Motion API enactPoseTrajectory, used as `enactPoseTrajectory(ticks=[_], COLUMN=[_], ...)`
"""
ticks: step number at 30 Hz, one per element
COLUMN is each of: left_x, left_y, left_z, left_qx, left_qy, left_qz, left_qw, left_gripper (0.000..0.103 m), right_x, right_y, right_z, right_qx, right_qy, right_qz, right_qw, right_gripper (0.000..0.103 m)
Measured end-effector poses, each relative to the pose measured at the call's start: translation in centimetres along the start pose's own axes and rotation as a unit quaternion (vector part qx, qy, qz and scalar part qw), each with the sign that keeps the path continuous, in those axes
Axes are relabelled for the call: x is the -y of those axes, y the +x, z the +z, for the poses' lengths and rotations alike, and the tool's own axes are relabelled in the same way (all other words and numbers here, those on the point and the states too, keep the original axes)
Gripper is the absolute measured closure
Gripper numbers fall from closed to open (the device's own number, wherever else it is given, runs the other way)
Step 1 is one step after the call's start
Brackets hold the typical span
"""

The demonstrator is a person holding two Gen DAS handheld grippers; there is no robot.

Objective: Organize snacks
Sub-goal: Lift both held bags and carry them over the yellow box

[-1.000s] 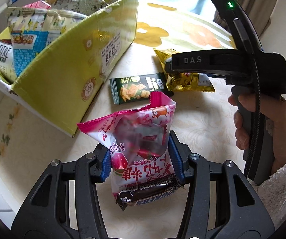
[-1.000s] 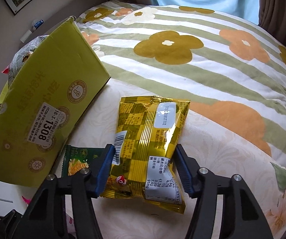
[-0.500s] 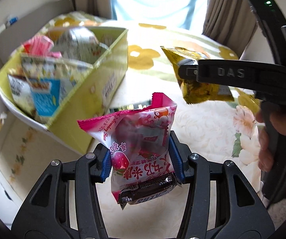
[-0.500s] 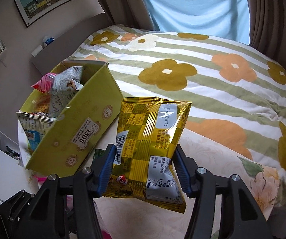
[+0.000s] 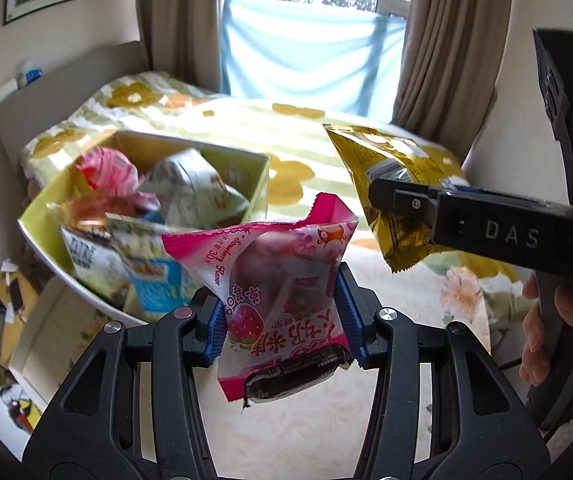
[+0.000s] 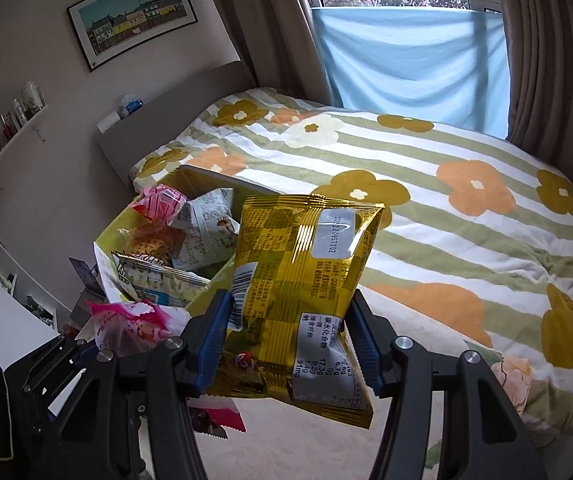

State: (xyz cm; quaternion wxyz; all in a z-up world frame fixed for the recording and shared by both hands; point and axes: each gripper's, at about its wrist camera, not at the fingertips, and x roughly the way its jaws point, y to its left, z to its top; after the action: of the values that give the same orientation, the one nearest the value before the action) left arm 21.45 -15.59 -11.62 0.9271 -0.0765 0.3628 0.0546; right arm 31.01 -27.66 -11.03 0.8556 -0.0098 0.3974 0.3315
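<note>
Snacks are partly sorted already: the yellow box [image 5: 260, 184] holds several packets, among them a pink bag [image 5: 106, 172], a grey-white bag [image 5: 190, 188] and blue-and-white packets [image 5: 150, 272] standing at its near end. Two more are in the air on their way. The left gripper [image 5: 278, 320] has its fingers [image 5: 212, 330] closed on a pink strawberry packet [image 5: 282, 280], with a dark chocolate bar [image 5: 294, 372] pinched in under the packet's lower edge; whether that bar is firmly caught I cannot tell. The right gripper [image 6: 290, 340] has its fingers [image 6: 366, 344] closed on a gold foil bag [image 6: 306, 280], held upright above the pale surface [image 6: 306, 448] that borders the flowered bedspread [image 6: 466, 220].

Both held items hang clear of the box, the pink one just beside its near wall, the gold one to its right. By my judgement the task is well under way but not finished: these two, and the bar with them, are yet to be dropped in, and the box looks crowded at the near end, so the far end seems the better spot. Whether other snacks lie loose below the grippers is not visible from here.
</note>
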Motion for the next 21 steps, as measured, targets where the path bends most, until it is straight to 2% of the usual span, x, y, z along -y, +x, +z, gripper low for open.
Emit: enactPoseTrajectory(ticks=[3,7,13,21], left_x=[-1.8,-4.6,-10.0,-18.3], left_y=[-1.1,-2.2,-2.1,0.5], left_z=[1.5,3.7,7.2,10.9], left_qx=[0.007,0.017,0.018,0.006], left_qy=[-0.01,-0.009,-0.013,-0.025], left_qz=[-0.027,-0.043,-0.043,-0.043], left_qw=[0.9996,0.9989,0.9988,0.9988], left_gripper=[0.06,0.06,0.06,0.06], right_x=[-1.3,-3.2,-6.4,-10.8], right_y=[-0.7,-0.8,0.9,5.4], right_z=[0.9,2.2,4.3,6.7], right_qx=[0.014,0.027,0.035,0.026], right_qy=[0.0,-0.001,0.006,0.003], right_qz=[0.001,-0.006,-0.002,-0.007], right_qw=[1.0,1.0,0.999,1.0], right_gripper=[0.05,0.05,0.05,0.05])
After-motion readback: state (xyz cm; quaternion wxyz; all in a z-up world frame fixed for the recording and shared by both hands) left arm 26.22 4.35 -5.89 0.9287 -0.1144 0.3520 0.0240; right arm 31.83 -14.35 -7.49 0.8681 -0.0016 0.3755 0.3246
